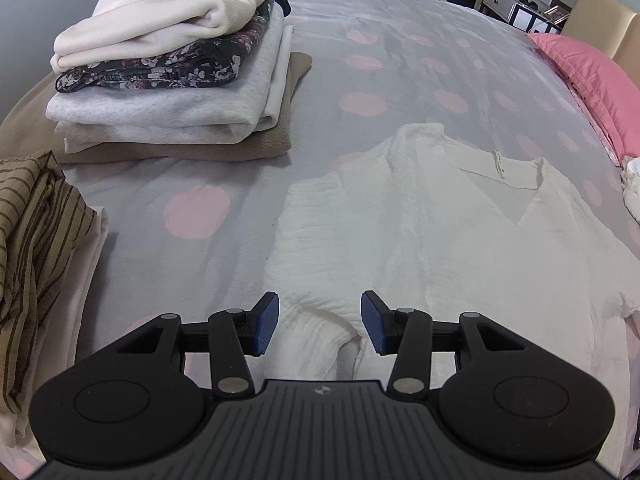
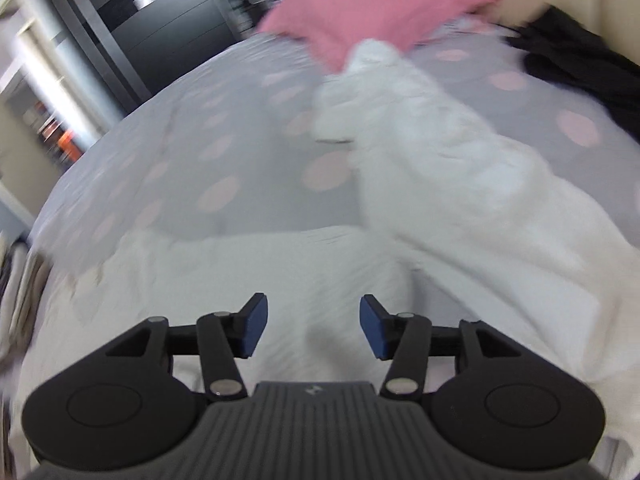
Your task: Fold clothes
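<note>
The white blouse [image 1: 440, 232] lies spread on the bed [image 1: 360, 60]; both the left gripper [image 1: 320, 322] and right gripper [image 2: 313, 326] gape empty, so the next fold needs a fresh pinch on a sleeve

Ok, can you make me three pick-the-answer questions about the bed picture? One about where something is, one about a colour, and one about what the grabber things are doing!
1. Where is the stack of folded clothes in the left wrist view?
A. Far left on the bed
B. On the pink pillow
C. On the floor

2. What colour are the spots on the grey bedcover?
A. Green
B. Pink
C. Black

3. How does the left gripper stand over the white shirt?
A. Shut tight on a sock
B. Holding a pillow
C. Jaws apart, pads not pressing the cloth

Answers:
1. A, the pile sits on the bedcover, up and left of the shirt.
2. B, pale pink dots cover the grey.
3. C, there is a gap between the blue pads.
</note>
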{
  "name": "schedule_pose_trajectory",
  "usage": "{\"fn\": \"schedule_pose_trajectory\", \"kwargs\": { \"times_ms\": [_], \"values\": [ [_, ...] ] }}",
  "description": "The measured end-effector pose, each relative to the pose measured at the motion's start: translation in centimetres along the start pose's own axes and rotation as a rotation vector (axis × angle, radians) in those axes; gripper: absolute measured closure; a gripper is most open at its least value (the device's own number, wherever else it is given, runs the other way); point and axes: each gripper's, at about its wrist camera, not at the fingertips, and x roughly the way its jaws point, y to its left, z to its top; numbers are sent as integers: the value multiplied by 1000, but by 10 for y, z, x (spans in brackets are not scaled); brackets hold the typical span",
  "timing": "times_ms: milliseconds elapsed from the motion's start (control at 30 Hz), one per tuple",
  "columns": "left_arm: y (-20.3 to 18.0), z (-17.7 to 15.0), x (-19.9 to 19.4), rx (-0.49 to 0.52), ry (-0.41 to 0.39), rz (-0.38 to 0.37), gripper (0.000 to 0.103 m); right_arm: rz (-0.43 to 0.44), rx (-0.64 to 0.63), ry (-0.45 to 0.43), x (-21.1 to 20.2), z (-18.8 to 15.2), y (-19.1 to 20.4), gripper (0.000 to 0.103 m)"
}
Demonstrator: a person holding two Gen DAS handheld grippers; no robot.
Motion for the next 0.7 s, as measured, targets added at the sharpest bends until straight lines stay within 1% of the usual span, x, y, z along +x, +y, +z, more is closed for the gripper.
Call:
{"fn": "schedule_pose_trajectory", "kwargs": {
  "times_ms": [67, 133, 200, 233, 267, 333, 367, 433, 467, 500, 533, 567, 600, 700],
  "values": [
    [0, 0, 1, -3, 2, 5, 60, -68, 94, -8, 3, 2, -19, 52],
    [1, 1, 2, -11, 4, 8, 60, -105, 181, 31, 11, -2, -38, 52],
    [1, 3, 2, -21, 4, 8, 60, -99, 241, 83, 22, -8, -51, 51],
    [1, 4, 2, -24, 3, 6, 60, -86, 271, 110, 28, -10, -55, 47],
    [0, 5, 1, -27, 0, 2, 60, -73, 299, 136, 35, -13, -58, 45],
    [-2, 7, 0, -25, -8, -5, 60, -58, 331, 172, 47, -17, -59, 44],
    [-3, 8, 0, -25, -11, -6, 60, -69, 316, 172, 51, -18, -55, 44],
    [-4, 10, -1, -30, -12, -13, 60, -90, 285, 171, 59, -19, -46, 40],
    [-4, 11, -2, -34, -15, -18, 60, -95, 266, 171, 61, -18, -40, 40],
    [-4, 12, -3, -36, -19, -22, 60, -100, 247, 171, 64, -17, -34, 44],
    [-4, 12, -4, -36, -24, -22, 60, -103, 229, 172, 67, -15, -29, 67],
    [-4, 13, -5, -37, -29, -21, 60, -96, 218, 175, 68, -13, -25, 83],
    [-4, 13, -6, -37, -31, -21, 60, -97, 212, 179, 69, -11, -21, 90],
    [-2, 11, -7, -40, -30, -17, 60, -132, 178, 147, 60, -5, -13, 91]
  ]
}}
